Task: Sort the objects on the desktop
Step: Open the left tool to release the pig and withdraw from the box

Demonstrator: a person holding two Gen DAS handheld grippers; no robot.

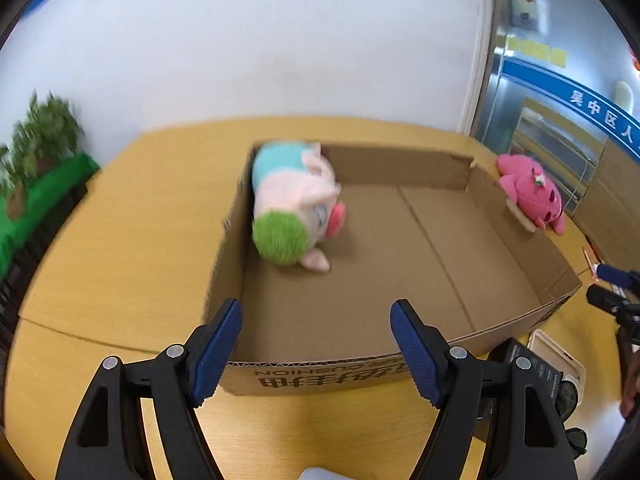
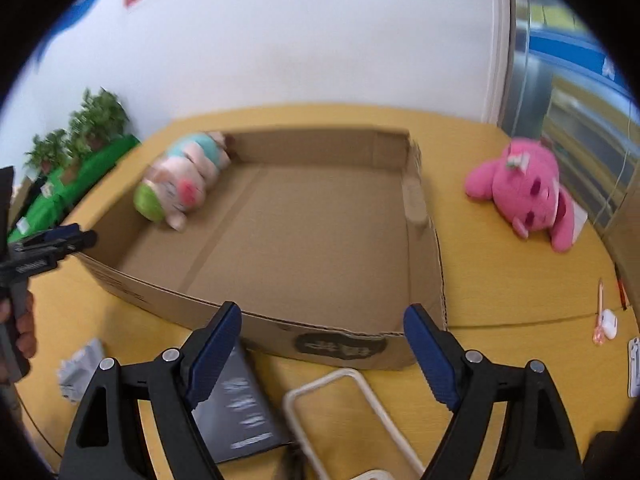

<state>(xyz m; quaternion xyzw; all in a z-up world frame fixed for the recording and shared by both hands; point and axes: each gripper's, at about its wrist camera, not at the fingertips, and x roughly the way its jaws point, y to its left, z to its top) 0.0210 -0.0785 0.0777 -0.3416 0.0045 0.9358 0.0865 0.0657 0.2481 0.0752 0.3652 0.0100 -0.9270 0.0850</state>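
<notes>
Yellow wooden table against white wall.

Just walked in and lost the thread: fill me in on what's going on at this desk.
A person is sorting desk items with a handheld gripper in each hand. The left gripper and right gripper are both open and empty. A pig plush already lies in the cardboard box; a pink plush waits on the table outside it.

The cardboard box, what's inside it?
Only one toy: a pig plush with green hair lies in the far left corner of the cardboard box. The rest of its floor is bare. Whatever lies under the pig is hidden.
</notes>
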